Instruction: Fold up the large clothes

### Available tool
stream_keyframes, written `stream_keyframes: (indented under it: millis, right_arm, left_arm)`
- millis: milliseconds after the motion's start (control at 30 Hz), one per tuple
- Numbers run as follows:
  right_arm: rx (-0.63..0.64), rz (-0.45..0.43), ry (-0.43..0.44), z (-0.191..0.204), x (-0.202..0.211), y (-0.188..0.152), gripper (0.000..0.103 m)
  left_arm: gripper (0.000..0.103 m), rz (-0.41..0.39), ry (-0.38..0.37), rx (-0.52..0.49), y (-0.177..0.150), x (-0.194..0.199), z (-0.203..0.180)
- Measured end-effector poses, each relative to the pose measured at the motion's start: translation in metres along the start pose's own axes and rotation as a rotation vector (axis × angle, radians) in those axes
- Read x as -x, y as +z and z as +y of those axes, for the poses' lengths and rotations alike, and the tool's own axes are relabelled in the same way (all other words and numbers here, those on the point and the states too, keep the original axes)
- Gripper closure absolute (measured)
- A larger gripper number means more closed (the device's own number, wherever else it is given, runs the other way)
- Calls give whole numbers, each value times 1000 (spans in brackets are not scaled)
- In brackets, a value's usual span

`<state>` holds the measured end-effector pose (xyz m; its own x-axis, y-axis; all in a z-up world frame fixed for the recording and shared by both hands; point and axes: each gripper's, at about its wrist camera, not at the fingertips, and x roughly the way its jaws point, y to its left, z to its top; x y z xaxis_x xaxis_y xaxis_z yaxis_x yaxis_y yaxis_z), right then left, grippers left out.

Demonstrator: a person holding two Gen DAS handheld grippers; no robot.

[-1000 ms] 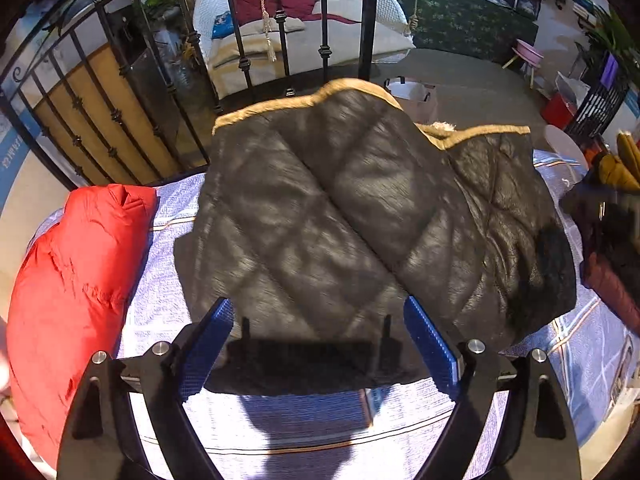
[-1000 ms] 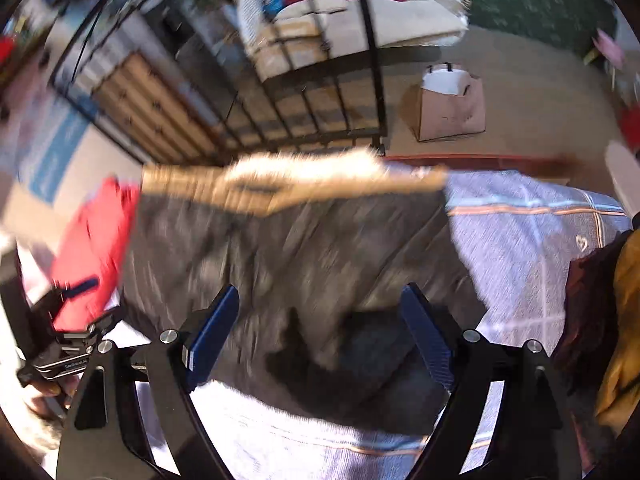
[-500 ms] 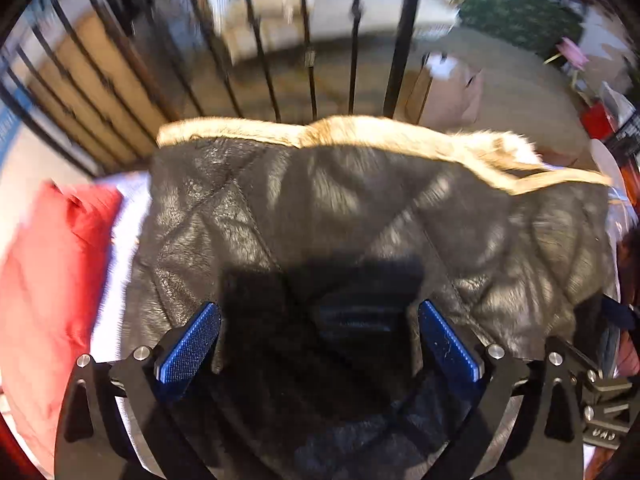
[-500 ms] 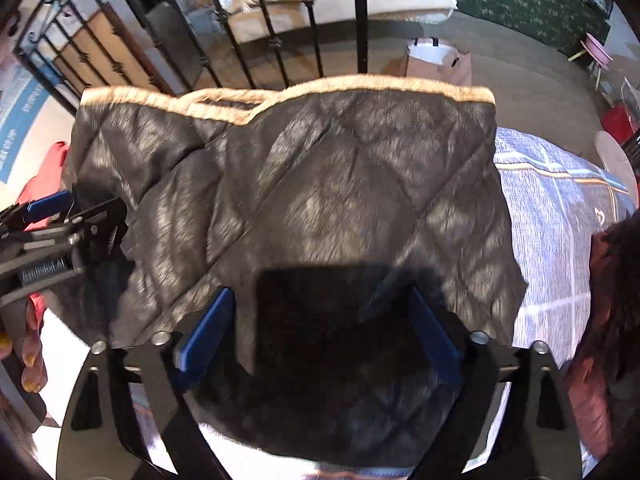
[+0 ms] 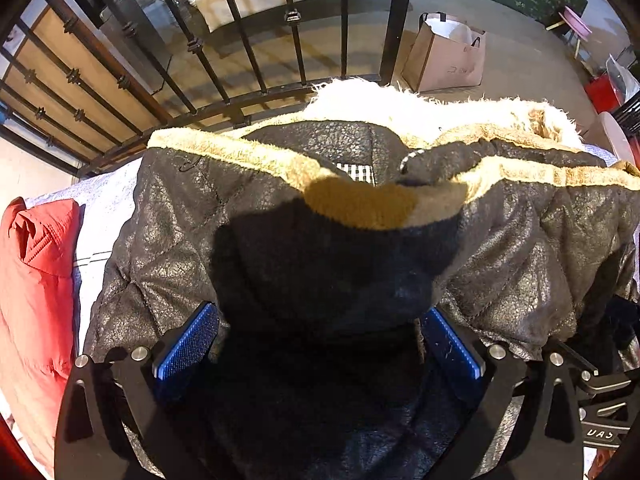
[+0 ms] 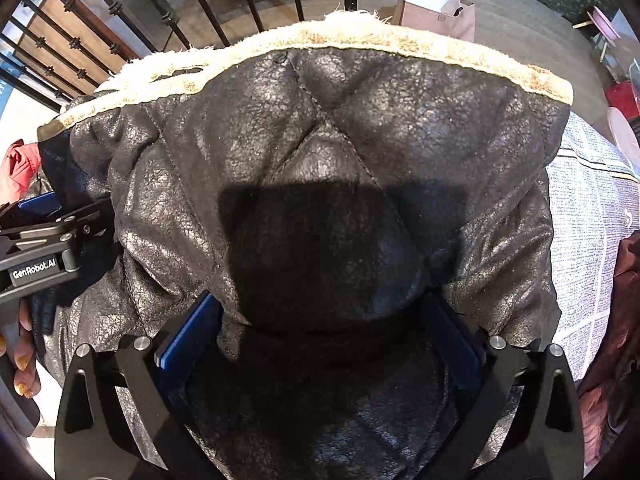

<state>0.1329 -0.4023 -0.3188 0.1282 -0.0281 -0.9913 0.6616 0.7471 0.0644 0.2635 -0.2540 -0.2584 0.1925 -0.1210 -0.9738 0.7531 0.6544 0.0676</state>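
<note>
Nearer now: crackled, fleece-trimmed black jacket (image 5: 168,248)

Jacket (image 5: 168,240) spills past frame edges; bedsheet (image 6: 588,216) mostly covered; red garment (image 5: 36,280) cropped left

I see my left gripper (image 5: 320,336) at the bottom of the frame: matte black angular arms, silver round screws on top, and blue textured pads (image 5: 188,344). My right gripper (image 6: 320,332) matches, black with blue pads (image 6: 188,332). At the left edge, white "GenRobot.AI" lettering marks a black bracket; below it, fingers (image 6: 22,364) with glittery gold nails.
</note>
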Motion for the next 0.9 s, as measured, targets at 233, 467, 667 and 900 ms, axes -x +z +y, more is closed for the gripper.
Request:
stream_keyframes:
  millis: [233,467,667,900]
  right_arm:
    - [-28,-9,-11,7,-10,-5,4]
    - [-34,-26,3,10,-5,-17,4]
    - [-18,-62,34,2,25,-39,4]
    - [-40,-157,79,-14,70,-69,4]
  left_arm:
    - [4,-83,55,-31,-11,11,-11]
    - [5,-131,88,-79,-21,41,-15]
    - [6,-187,90,-133,-43,70,-12]
    - [6,-217,32,-106,-71,105,4]
